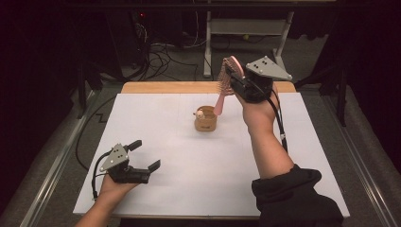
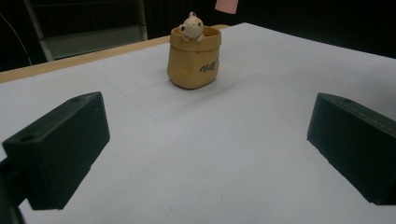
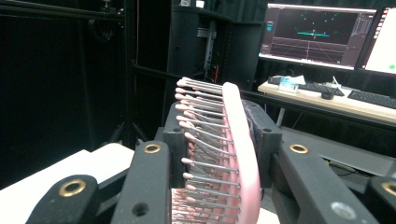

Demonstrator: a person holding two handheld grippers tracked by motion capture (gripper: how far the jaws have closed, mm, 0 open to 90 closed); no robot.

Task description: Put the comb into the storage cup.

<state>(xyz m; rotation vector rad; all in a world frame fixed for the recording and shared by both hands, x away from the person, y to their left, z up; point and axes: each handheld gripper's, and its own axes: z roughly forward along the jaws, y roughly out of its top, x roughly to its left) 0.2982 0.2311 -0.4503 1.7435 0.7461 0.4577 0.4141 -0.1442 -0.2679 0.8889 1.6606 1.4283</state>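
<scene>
1. A small tan pouch-shaped holder (image 1: 205, 121) of soft-looking material stood upright on the white table top (image 1: 189, 156), near the middle and toward the far side.
2. A little cream-coloured animal figure (image 2: 191, 27) peeked over the holder's far-left rim, its head above the edge (whether it was attached or merely placed inside could not be told).
3. Dark script was printed on the holder's front; in the left gripper view it was too small and blurred to read with any certainty.
4. The right gripper (image 1: 235, 79) was raised above the far right part of the table, its jaws clamped on the head of a pink plastic hairbrush with metal bristles (image 1: 226, 80).
5. The brush's pink handle hung down to the left of that gripper, with its lower end just at the holder's right rim; whether it touched the rim or was inside could not be told.
6. In the right gripper view the bristles (image 3: 201, 140) pointed left, with the pink back against the right jaw.
7. The left gripper (image 1: 144, 156) rested low over the near left of the table, jaws wide apart and holding nothing, well apart from the holder.
</scene>
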